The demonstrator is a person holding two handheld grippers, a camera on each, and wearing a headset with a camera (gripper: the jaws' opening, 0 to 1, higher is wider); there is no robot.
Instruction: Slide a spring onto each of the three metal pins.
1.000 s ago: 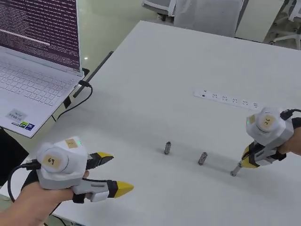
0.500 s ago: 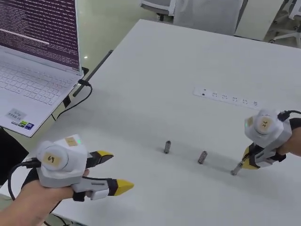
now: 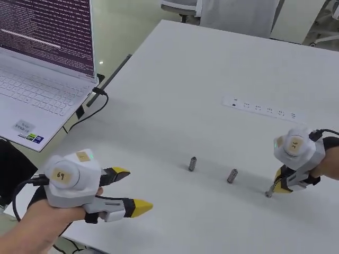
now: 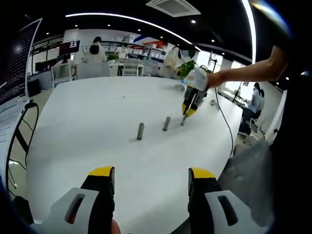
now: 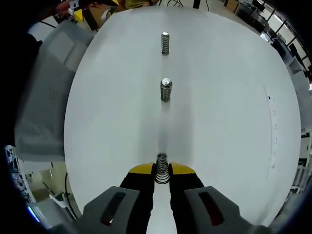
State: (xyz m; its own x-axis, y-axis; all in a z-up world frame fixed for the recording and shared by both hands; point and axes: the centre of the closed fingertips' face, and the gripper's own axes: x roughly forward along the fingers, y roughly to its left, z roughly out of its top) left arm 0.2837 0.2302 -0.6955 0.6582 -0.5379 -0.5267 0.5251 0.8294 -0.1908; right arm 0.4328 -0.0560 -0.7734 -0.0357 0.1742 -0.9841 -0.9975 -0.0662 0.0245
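At 7 o'clock in the head view, the left tool [image 3: 132, 189] hangs over the surface [image 3: 175, 90] with its jaws apart and empty, evidently kept clear of the work. At 4 o'clock, the right tool [image 3: 277, 187] is clamped on the third spring [image 5: 162, 174], whose lower end meets the surface. This is probably to seat it on the last pin, which is hidden. Toward 12 o'clock in the right gripper view, the nearer sprung pin [image 5: 166, 89] and the farther sprung pin [image 5: 165, 43] stand upright in line. The power strip [image 3: 262, 110] lies farthest.

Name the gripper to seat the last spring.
Right. The right gripper is shut on the small coiled metal spring, in line with the two spring-covered metal pins; the left gripper is open, far off.
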